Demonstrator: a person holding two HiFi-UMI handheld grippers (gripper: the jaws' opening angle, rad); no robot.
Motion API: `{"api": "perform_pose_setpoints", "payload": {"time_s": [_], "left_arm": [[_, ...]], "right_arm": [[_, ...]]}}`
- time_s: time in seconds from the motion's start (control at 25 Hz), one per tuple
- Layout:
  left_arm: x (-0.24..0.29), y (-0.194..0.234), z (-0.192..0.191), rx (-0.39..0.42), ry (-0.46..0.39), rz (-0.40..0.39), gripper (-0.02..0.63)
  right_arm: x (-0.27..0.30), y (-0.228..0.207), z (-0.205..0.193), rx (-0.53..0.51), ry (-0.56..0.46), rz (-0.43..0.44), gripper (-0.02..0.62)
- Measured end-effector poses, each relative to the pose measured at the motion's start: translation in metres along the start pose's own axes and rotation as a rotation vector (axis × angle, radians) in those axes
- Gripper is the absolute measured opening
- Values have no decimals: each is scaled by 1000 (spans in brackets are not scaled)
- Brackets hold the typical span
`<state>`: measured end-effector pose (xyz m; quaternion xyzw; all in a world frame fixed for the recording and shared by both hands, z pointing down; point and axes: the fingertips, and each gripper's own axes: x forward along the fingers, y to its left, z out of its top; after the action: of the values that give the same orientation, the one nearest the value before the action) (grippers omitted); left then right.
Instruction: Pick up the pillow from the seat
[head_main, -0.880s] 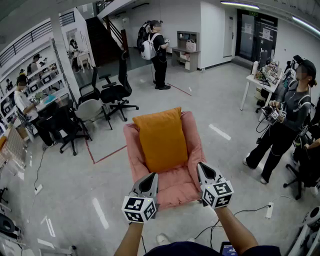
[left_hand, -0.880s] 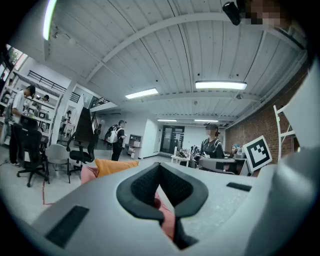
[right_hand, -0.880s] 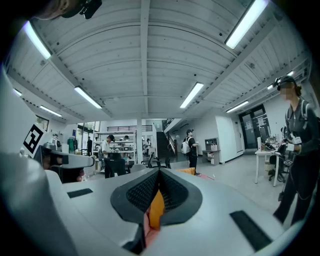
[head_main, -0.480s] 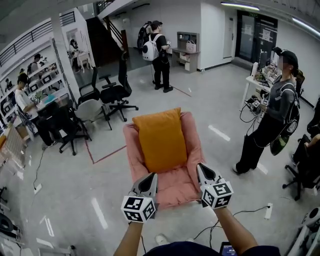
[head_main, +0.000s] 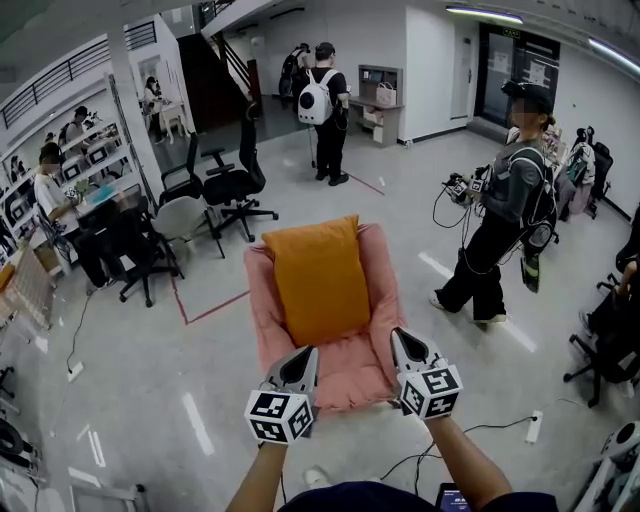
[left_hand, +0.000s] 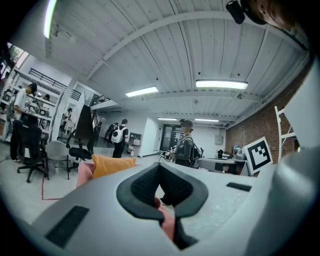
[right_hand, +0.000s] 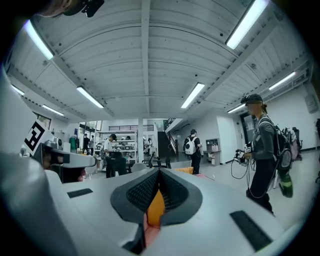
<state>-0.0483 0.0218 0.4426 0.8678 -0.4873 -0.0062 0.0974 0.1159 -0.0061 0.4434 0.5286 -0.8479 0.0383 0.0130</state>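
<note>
Pillow: We see the orange rectangular fabric pillow (head_main: 320, 280) standing upright against the backrest of the pink padded seat (head_main: 352, 368), with its lower edge on the seat cushion.
Seat: It stands on the glossy grey floor (head_main: 140, 380) straight ahead of us, its front edge nearest the two claws.
Left claw: The left claw (head_main: 303, 353) has its jaws drawn fully together with nothing between them. It is held level, with its tip over the front left part of the seat cushion.
Right claw: The right claw (head_main: 398, 336) is likewise closed and empty, held level by the front right corner of the cushion.
Pillow relative to the claws: The pillow lies beyond both tips, apart from them and roughly midway between the two lines along which they point. Neither claw touches it, and bare pink cushion shows between the tips and the pillow's lower edge.
Left gripper view: The pillow (left_hand: 112, 165) shows left of the closed left claw (left_hand: 160, 168), with the pink seat (left_hand: 84, 173) beside it.
Right gripper view: We see orange from the pillow (right_hand: 156, 204) through the slit below the closed right claw (right_hand: 159, 173), so it lies almost straight ahead.
Surroundings: A person in dark clothes (head_main: 497, 215) is mid-stride at the right, and black office chairs (head_main: 232, 185) stand behind the seat to the left.
</note>
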Motion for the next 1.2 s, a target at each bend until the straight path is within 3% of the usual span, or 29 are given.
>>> {"api": "perform_pose_setpoints", "payload": {"time_s": [0.76, 1.2], "left_arm": [[10, -72, -19, -5, 1, 28, 5], [10, -70, -13, -25, -3, 66, 5]], "right_arm": [[-43, -33, -13, -7, 26, 87, 18], [-51, -44, -20, 1, 59, 119, 18]]}}
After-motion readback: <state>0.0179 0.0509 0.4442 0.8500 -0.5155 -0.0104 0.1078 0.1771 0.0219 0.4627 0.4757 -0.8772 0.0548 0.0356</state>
